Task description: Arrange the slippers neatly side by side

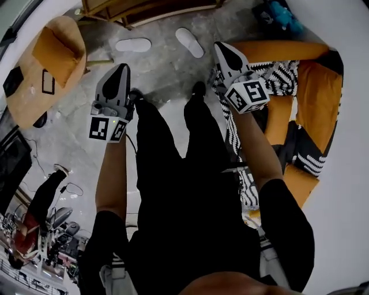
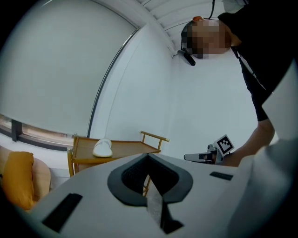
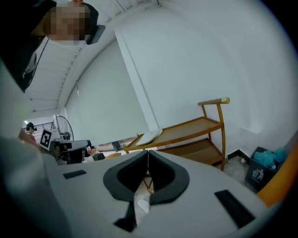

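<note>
Left claw (image 1: 122, 68) and right claw (image 1: 219, 46) closed tight, empty. White slipper (image 1: 133, 44) and second slipper (image 1: 189, 42) apart on floor (image 1: 161, 72), near wooden shelf (image 1: 144, 12).

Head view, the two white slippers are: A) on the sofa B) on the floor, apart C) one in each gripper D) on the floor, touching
B: one slipper and the other slipper lie on the floor, a gap between them.
</note>
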Demonstrator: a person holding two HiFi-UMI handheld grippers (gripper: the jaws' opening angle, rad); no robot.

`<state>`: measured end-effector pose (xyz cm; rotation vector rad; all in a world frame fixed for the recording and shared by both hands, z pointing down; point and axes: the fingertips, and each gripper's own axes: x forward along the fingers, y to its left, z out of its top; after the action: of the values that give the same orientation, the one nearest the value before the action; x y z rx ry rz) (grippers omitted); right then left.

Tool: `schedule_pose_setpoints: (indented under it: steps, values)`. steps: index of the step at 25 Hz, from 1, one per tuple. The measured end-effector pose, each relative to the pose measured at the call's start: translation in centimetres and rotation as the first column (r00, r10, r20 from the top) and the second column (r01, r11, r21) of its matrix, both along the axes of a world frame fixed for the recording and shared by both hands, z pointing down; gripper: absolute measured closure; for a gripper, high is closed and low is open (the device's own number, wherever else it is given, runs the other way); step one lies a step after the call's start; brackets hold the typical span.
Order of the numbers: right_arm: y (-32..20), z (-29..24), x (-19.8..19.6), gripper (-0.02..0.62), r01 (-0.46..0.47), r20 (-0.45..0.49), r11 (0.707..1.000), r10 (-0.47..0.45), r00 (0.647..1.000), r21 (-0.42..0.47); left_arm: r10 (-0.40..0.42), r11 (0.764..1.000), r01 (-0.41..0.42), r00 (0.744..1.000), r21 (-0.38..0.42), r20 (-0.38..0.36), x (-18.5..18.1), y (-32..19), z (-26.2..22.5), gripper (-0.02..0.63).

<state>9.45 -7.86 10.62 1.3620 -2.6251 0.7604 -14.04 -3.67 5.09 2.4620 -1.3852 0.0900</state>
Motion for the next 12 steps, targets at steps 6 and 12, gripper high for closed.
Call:
schedule_pose_setpoints:
  steps: [6, 12]
  values:
    - [2.6, 9.0, -3.4, 0.563, -0.026, -0.038, 0.994, 0.021, 0.999, -0.11, 0.021, 0.997, -0.019, 0.999, -0.073, 0.025, -3.9, -0.4, 7.7, 0.592]
    - [2.9, 19.2, -4.3, 0.563, -0.05, -0.104, 0.973, 0.027, 0.994, -0.225, 0.047, 0.989, -0.034, 0.995, -0.146, 0.091, -5.6, -1.2, 16.1, 0.592]
